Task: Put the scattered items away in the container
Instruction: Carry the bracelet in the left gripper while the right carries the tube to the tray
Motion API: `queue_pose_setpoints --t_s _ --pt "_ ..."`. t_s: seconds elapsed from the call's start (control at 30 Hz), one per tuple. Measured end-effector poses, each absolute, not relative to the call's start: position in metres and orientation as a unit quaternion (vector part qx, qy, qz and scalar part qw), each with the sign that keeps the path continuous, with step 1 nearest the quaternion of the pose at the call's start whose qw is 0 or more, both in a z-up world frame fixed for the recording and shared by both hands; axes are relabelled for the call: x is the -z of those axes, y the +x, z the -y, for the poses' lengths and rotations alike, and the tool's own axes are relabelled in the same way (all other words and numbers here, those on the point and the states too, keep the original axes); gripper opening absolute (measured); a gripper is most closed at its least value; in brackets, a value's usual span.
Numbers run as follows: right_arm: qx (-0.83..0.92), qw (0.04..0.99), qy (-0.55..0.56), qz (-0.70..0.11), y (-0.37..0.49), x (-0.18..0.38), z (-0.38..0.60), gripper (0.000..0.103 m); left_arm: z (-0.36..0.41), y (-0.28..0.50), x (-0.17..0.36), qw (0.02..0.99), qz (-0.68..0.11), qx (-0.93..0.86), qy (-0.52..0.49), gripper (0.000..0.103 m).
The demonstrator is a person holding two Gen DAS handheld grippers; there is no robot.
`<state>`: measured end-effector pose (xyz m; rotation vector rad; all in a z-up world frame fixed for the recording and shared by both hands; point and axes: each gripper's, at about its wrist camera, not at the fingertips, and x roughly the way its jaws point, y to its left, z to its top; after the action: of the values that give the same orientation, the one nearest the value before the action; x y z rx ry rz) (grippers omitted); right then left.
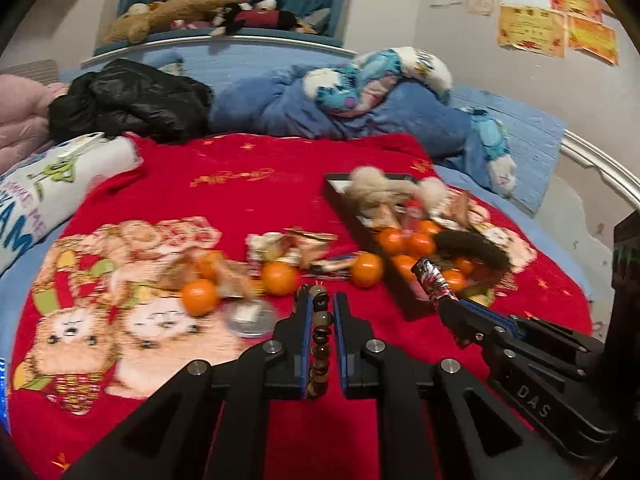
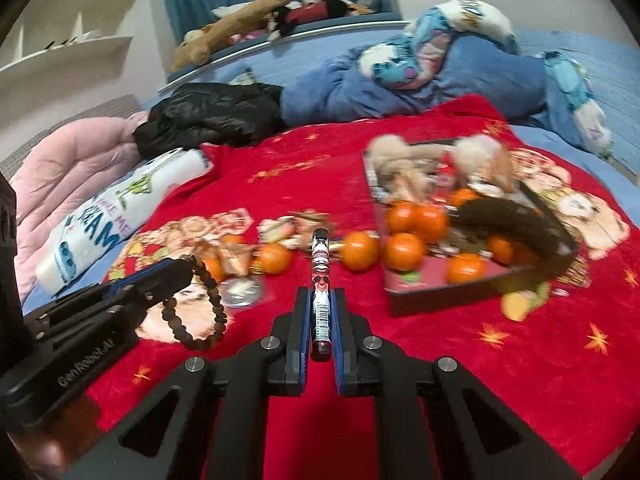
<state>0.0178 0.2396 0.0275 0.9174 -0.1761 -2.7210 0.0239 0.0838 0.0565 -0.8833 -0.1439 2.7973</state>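
The left gripper [image 1: 323, 312] is pinched on a brown bead bracelet [image 1: 320, 344], which runs lengthwise between its two blue-lined fingers. In the right wrist view the same bracelet [image 2: 200, 300] hangs as a loop below the left gripper [image 2: 176, 270], above the red blanket [image 2: 460, 360].

The right gripper [image 2: 321, 312] is clamped on a slim tube with a red, black and white printed label [image 2: 321, 280]. The tube lies along the finger axis and projects forward past the fingertips. In the left wrist view the tube [image 1: 434, 284] points toward the near edge of the black tray [image 1: 404, 300].

The tray [image 2: 440, 300] rests on the blanket, ahead and to the right of both grippers. It holds several oranges [image 2: 404, 250], a dark brown furry item [image 2: 508, 226] and a beige plush toy [image 2: 400, 160].

Items outside the tray, on the blanket:
- three oranges in a row [image 1: 366, 270], ahead of the left gripper;
- crumpled snack wrappers [image 1: 296, 246], behind those oranges;
- a round silver disc [image 1: 252, 318], just left of the left gripper's fingertips.

Motion blur limits finer detail.
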Motion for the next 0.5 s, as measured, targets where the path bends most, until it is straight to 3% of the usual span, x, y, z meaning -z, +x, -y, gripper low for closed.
queue_pose_setpoints --t_s 0.5 --pt "0.947 0.068 0.296 0.1 0.042 -0.033 -0.332 0.01 -0.184 0.026 -0.06 0.211 0.048 -0.927 -0.307 0.011"
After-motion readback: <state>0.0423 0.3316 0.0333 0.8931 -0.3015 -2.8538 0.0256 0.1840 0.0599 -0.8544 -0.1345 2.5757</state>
